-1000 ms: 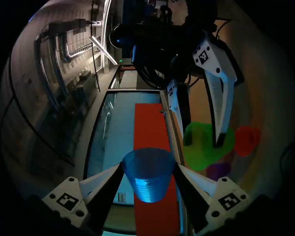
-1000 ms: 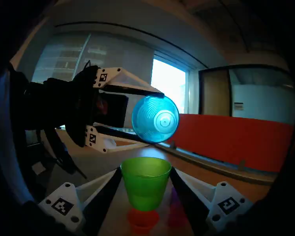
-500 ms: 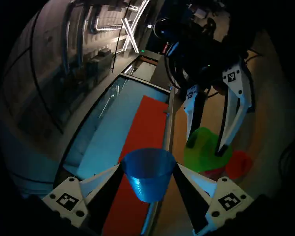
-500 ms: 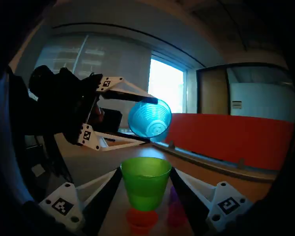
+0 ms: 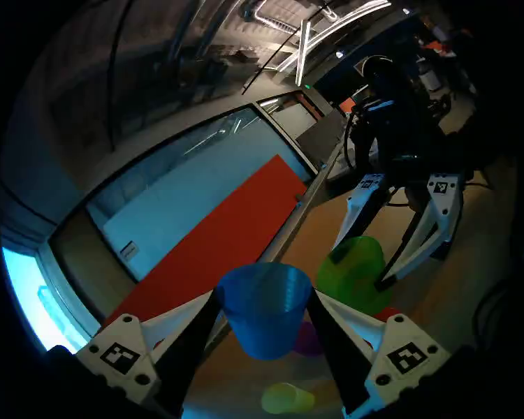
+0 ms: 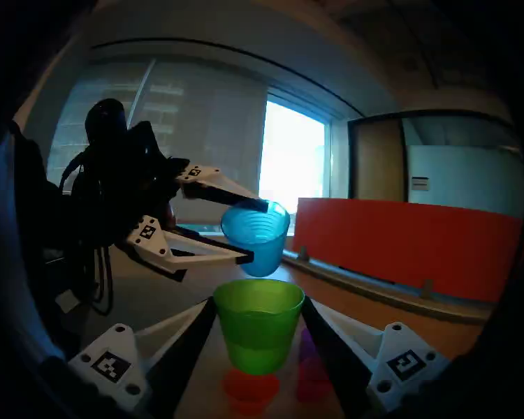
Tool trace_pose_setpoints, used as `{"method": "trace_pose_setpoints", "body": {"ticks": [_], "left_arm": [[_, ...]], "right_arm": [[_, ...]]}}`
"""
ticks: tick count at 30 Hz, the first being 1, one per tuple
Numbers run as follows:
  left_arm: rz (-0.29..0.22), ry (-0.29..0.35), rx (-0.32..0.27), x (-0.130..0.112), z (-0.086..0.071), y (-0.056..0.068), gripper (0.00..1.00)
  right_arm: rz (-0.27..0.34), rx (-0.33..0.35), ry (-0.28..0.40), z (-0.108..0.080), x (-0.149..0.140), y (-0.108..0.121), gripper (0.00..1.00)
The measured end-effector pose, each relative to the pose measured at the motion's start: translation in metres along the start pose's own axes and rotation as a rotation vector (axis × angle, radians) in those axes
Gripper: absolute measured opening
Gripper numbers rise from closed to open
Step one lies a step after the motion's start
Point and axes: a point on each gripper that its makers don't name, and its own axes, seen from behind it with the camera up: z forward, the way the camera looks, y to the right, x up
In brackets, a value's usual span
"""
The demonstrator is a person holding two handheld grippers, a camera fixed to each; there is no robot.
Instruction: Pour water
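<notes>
Between left tongs (image 5: 263,299): blue cup (image 5: 264,321), clamped | between right tongs (image 6: 258,305): green cup (image 6: 258,332), clamped, lower

Left gripper view: dim, heavy blue-teal cast, low contrast. Light comes from long white ceiling strip lights (image 5: 311,35), slightly flared, and an overexposed cyan window patch (image 5: 21,293) at the lower left edge. Translucent blue plastic cup (image 5: 264,318) is sharp, evenly lit, no glare. Background is dark and soft. Strong fisheye bend: straight frames curve near the edges.

Right gripper view: brighter and warmer. Tall bright window (image 6: 293,164) is blown out white and backlights the scene. Left gripper (image 6: 258,232) is backlit, its rear a near-black silhouette. Translucent green plastic cup (image 6: 258,334) glows, crisp. Flat red wall panel (image 6: 416,244) is saturated and sharp. No motion blur.
</notes>
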Motion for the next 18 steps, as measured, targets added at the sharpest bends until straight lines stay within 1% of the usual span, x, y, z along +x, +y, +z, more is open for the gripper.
{"method": "trace_pose_setpoints", "body": {"ticks": [2, 5, 8, 11, 14, 17, 18], "left_arm": [[-0.044, -0.011, -0.005, -0.006, 0.0, 0.001, 0.87], [-0.119, -0.032, -0.022, -0.015, 0.0, 0.006, 0.87], [-0.211, -0.048, -0.044, -0.021, 0.001, 0.014, 0.87], [-0.31, -0.054, -0.053, -0.025, 0.0, 0.016, 0.87], [-0.388, -0.058, -0.062, -0.031, -0.002, 0.017, 0.87], [-0.426, -0.071, -0.07, -0.037, -0.003, 0.019, 0.87], [-0.429, -0.077, -0.073, -0.039, -0.003, 0.019, 0.87]], "right_arm": [[-0.004, -0.001, -0.004, 0.0, 0.0, 0.0, 0.92], [-0.004, 0.001, -0.006, 0.0, 0.002, 0.001, 0.92], [-0.005, 0.002, -0.01, -0.001, 0.002, 0.001, 0.92], [-0.007, 0.001, -0.016, -0.001, 0.001, 0.001, 0.92], [-0.008, 0.0, -0.022, -0.001, 0.001, 0.001, 0.92], [-0.009, 0.001, -0.027, -0.001, 0.001, 0.002, 0.92], [-0.01, 0.001, -0.03, -0.002, 0.001, 0.002, 0.92]]}}
